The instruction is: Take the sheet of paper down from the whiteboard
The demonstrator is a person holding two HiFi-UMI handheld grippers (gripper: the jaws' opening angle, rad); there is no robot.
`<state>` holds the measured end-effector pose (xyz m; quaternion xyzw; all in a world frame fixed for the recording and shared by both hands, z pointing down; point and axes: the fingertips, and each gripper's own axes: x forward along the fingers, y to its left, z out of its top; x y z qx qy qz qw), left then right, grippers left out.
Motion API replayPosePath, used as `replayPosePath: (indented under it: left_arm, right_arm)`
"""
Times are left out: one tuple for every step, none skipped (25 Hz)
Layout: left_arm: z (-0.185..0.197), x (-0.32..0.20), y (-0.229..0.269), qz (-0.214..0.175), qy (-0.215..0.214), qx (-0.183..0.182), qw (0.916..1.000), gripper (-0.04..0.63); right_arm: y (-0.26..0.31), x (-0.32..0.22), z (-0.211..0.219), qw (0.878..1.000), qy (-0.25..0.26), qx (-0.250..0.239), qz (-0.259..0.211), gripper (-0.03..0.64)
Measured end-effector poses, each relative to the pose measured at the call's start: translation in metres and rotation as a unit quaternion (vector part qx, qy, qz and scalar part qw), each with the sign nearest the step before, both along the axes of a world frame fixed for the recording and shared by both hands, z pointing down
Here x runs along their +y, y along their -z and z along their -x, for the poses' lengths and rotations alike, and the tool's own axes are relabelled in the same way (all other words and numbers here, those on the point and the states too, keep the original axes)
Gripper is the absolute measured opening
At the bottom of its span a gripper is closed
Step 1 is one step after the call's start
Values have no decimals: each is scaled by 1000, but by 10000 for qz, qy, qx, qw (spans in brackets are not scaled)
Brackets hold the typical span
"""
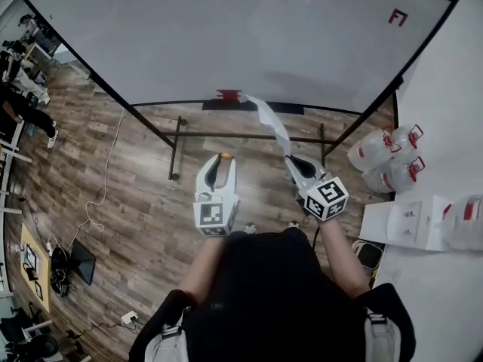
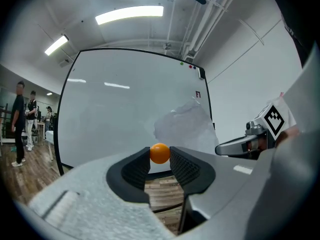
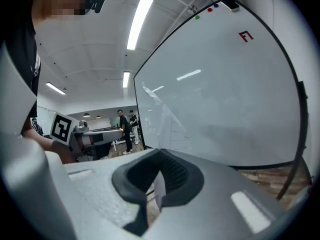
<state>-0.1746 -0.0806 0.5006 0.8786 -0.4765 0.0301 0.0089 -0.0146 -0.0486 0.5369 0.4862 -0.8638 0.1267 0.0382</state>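
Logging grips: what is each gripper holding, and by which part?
The left gripper pinches an orange ball by its sides; the right gripper grips the sheet of paper by its near end.

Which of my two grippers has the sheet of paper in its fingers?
The right gripper: its fingers are shut on the sheet of paper, which reaches up toward the whiteboard. The left gripper pinches a small orange ball instead.
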Motion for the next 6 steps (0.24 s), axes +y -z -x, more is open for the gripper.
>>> replayPosePath:
  left_arm:
    - [2,-1,1,-4,-43,27,10000,133]
    - [3,-2,3,2,-84,47,10000,133]
    - [5,-2,4,12,-120,63,9999,133]
    - [7,-1,3,19,-144,70,9999,133]
    - [9,-1,2,23,-160,69,9998,133]
    - [12,-1,1,27,-172,64,9998,133]
  right_arm:
    - [-2,1,4,10000,-20,-4,15,3]
    - [-3,2,7,10000,-37,-13,30,3]
    - [-4,3,11,10000,-49,-26,45,3]
    - [-4,4,14,10000,-57,-40,57,3]
    - [-5,5,17,9999,-64,-52,66,3]
    - [-5,5,21,9999,-71,-65,73,3]
